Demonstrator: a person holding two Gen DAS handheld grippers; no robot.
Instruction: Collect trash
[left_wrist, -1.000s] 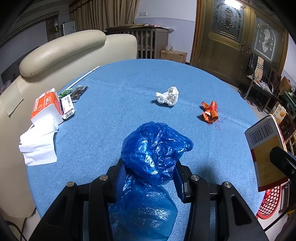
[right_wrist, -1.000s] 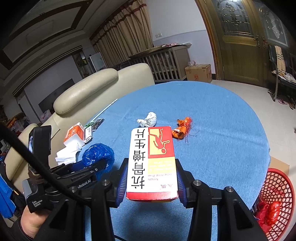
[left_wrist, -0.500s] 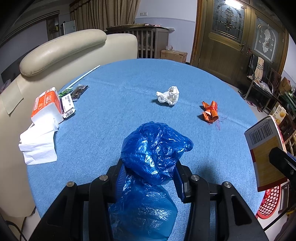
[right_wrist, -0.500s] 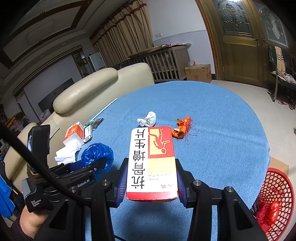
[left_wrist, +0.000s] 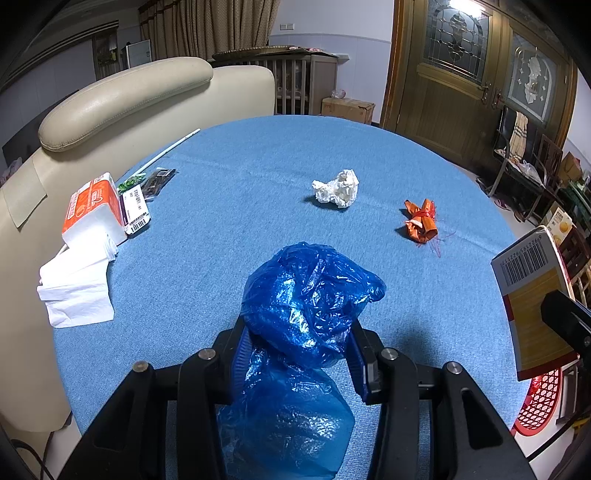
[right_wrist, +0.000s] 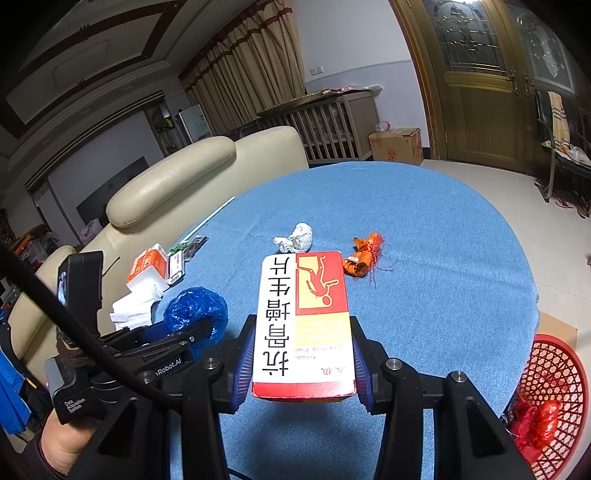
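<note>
**Colours on view**

Counter (left_wrist: 258, 177) — blue woven cloth. Plastic bag (left_wrist: 306, 295) — glossy deep blue. Crumpled paper (left_wrist: 337, 187) — white. Wrapper (left_wrist: 421, 221) — orange-red. Box (right_wrist: 304, 317) — white and red, yellow panel, black characters. Basket (right_wrist: 554, 373) — red lattice.

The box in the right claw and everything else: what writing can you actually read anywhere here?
"抗骨增生片", upside down, on the box.
"Robot.AI" on the left gripper.
"Data Acquisition System" on that gripper's handle.
Barcode digits on the box: too blurred.
Box's small print and tissue pack label: unreadable.
</note>
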